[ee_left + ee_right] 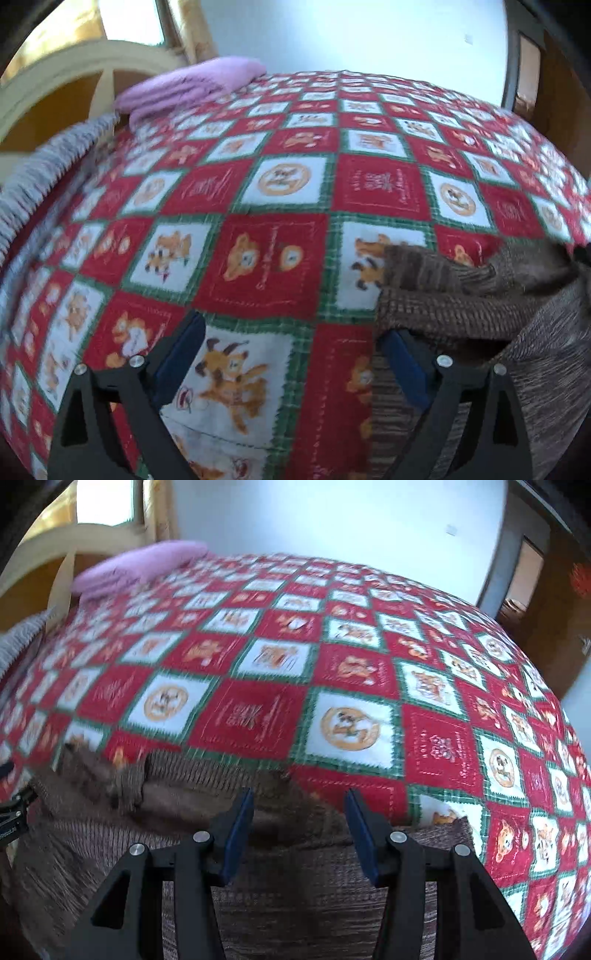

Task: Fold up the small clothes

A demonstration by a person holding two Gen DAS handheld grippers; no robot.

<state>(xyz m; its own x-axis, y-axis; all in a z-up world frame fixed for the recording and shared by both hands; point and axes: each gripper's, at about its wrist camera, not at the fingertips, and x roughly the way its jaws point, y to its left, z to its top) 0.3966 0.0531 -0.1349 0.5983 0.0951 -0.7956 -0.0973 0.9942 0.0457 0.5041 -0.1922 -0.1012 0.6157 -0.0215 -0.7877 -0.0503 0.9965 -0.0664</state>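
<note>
Sweater [295, 904]: lay on the quilt [351, 672], long axis sideways.
Left gripper [291, 363]: released, empty, at the sweater's left edge.
Right gripper [299, 834]: half-spread, gripping nothing, over the sweater, nearer.

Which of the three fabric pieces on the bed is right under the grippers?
The brown knit garment, spread at the near edge. The pink folded blanket and grey knit lie far off by the headboard.

The brown ribbed knit garment [295, 904] looks coarse and matt. The red, white and green checked bedcover [280, 192] is soft printed cloth. The folded lilac blanket [192, 83] at its far left corner looks fleecy.
</note>
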